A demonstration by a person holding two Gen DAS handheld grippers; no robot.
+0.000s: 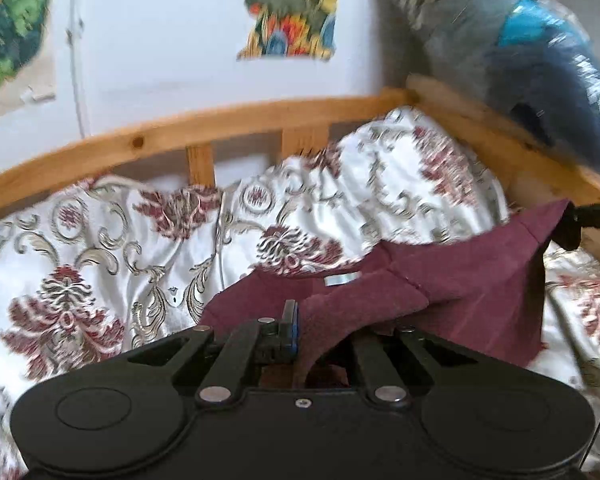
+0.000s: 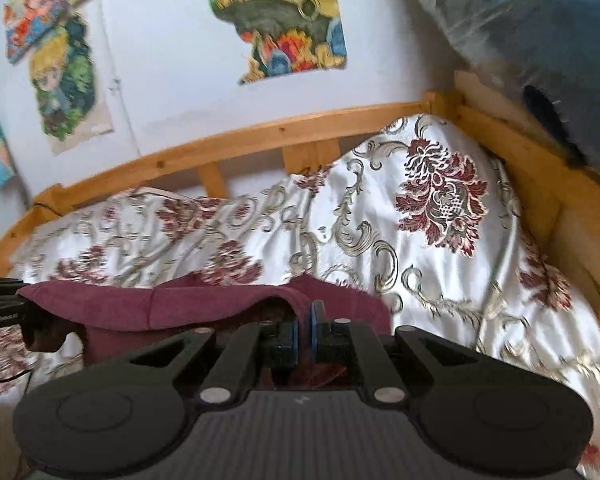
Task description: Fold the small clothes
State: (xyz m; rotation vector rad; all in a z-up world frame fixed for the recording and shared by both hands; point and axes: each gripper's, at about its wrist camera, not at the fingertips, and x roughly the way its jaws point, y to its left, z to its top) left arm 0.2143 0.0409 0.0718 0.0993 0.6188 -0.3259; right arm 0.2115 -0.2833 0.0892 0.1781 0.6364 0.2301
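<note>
Maroon garment (image 1: 460, 280) is up off the bedspread, strung between both grippers. Left gripper (image 1: 300, 320): jaws pinched down on one edge of the cloth, which drapes over the right finger and hides it; only the blue-padded left finger shows. Right gripper (image 2: 304, 324): jaws nearly together, a fold of the maroon fabric clamped between the blue pads. In the right wrist view the garment runs left from the jaws to the other gripper at the frame edge; in the left wrist view it runs right to a black gripper tip gripping its far corner. White label visible on the cloth.

Beneath and behind: white bedspread (image 2: 380, 208) with dark red floral and grey scroll pattern, rumpled. Then wooden bed rail (image 1: 228, 120) with slats. Beyond that, white wall with torn colourful posters (image 2: 280, 20). Upper right: blue-grey bundle in clear plastic (image 1: 540, 72) resting on the frame corner.
</note>
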